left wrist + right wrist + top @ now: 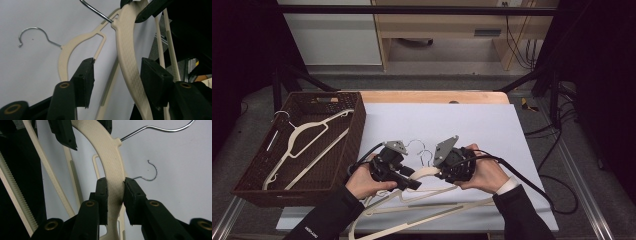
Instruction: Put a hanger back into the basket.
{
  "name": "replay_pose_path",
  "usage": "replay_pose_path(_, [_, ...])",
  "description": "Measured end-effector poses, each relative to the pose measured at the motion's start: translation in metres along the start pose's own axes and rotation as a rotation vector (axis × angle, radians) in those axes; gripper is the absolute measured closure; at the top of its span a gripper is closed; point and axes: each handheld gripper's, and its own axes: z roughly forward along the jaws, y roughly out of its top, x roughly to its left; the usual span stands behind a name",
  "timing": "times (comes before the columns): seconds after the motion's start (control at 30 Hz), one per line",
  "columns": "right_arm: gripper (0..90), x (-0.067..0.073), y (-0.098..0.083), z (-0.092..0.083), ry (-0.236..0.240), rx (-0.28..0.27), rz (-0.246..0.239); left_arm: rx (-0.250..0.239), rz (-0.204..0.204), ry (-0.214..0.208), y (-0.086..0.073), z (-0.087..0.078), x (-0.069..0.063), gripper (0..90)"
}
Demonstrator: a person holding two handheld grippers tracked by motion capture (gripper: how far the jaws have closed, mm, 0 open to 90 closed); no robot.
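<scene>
Hanger (427, 173) lay lower centre of frame, right gripper (115, 188) clamped on its shoulder; left gripper (117, 72) half-open around other shoulder, not pressing. Best to close squarely before lifting.

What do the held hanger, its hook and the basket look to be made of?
Hanger: likely moulded plastic, cream, matte, with a fine embossed grip texture.
Hook: bare metal wire, shiny silver.
Basket: dark brown woven wicker or rattan look; may be plastic weave.
</scene>
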Motion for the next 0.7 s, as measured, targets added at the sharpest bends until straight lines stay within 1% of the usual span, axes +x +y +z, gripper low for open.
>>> replay_pose_path(0.03, [74.3, 0.0005, 0.0003, 0.0001, -0.001, 0.002, -0.002, 0.007, -0.002, -0.013, 0.0002, 0.0003, 0.0008, 51.9])
replay_pose_path(0.07, [74.3, 0.0009, 0.0004, 0.0005, -0.001, -0.005, -0.006, 0.01, -0.012, -0.038, 0.0005, 0.0012, 0.0013, 54.9])
replay_pose_path(0.1, [74.3, 0.0011, 0.0005, 0.0008, 0.0, -0.007, -0.013, 0.008, -0.021, -0.046, 0.0005, 0.002, 0.0008, 58.0])
replay_pose_path(0.27, [74.3, 0.0015, 0.0013, 0.0022, -0.006, -0.015, -0.028, 0.01, -0.038, -0.078, 0.0013, 0.0025, -0.0001, 71.4])
replay_pose_path(0.37, [74.2, 0.002, 0.0014, 0.0024, -0.016, -0.022, -0.04, 0.013, -0.055, -0.084, 0.0012, 0.0022, 0.0003, 72.9])
replay_pose_path(0.4, [74.2, 0.0021, 0.0017, 0.0021, -0.009, -0.018, -0.037, 0.011, -0.064, -0.088, 0.001, 0.0019, 0.0008, 73.2])
replay_pose_path(0.43, [74.2, 0.0017, 0.0014, 0.0024, -0.023, -0.029, -0.052, 0.012, -0.07, -0.089, 0.0012, 0.0016, 0.0012, 73.8])
replay_pose_path(0.47, [74.1, 0.0023, 0.0015, 0.0027, -0.024, -0.035, -0.045, 0.009, -0.076, -0.093, 0.0011, 0.0013, 0.0017, 74.2])
replay_pose_path(0.53, [74.1, 0.0025, 0.0017, 0.0023, -0.03, -0.036, -0.055, 0.009, -0.09, -0.097, 0.0011, 0.0001, 0.0028, 75.4])
replay_pose_path(0.6, [74.1, 0.0031, 0.0021, 0.0022, -0.035, -0.039, -0.057, -0.004, -0.099, -0.1, 0.0008, -0.001, 0.0034, 77.3])
replay_pose_path(0.67, [74.7, 0.0029, 0.0024, 0.0019, -0.033, -0.039, -0.059, -0.022, -0.111, -0.115, 0.0008, -0.0035, 0.0037, 80.8])
replay_pose_path(0.7, [75.4, 0.0028, 0.0027, 0.0016, -0.037, -0.037, -0.068, -0.029, -0.108, -0.131, 0.0012, -0.0049, 0.0037, 83.9])
